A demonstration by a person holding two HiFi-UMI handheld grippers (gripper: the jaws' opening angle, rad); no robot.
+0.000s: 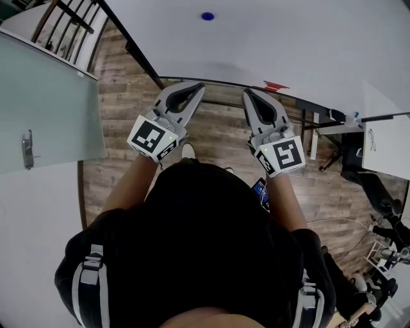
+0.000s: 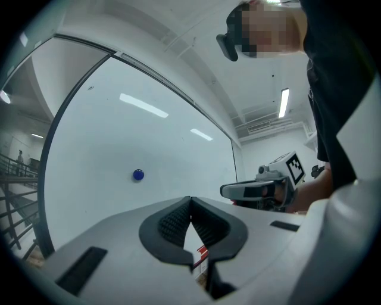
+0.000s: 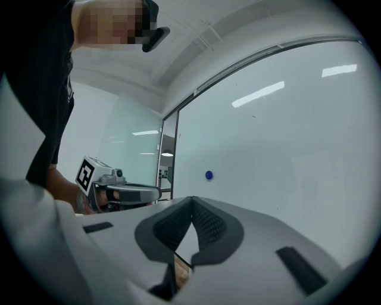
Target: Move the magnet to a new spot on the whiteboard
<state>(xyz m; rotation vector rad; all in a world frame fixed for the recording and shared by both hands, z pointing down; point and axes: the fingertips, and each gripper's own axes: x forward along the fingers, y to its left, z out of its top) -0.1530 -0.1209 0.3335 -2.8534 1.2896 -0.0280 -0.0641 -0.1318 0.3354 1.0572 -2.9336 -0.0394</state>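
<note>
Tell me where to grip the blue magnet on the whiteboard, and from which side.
Take the magnet by its round rim, jaws on opposite edges, coming square-on to the whiteboard. It's a small disc lying flat on the board, so probably only the rim protrudes. Both shut now: left gripper and right gripper; open one first.

- The small round blue magnet [image 1: 207,16] sits on the white whiteboard [image 1: 307,45].
- The left tongs [image 1: 199,86] and right tongs [image 1: 246,92] lie side by side before it, well apart from the magnet.
</note>
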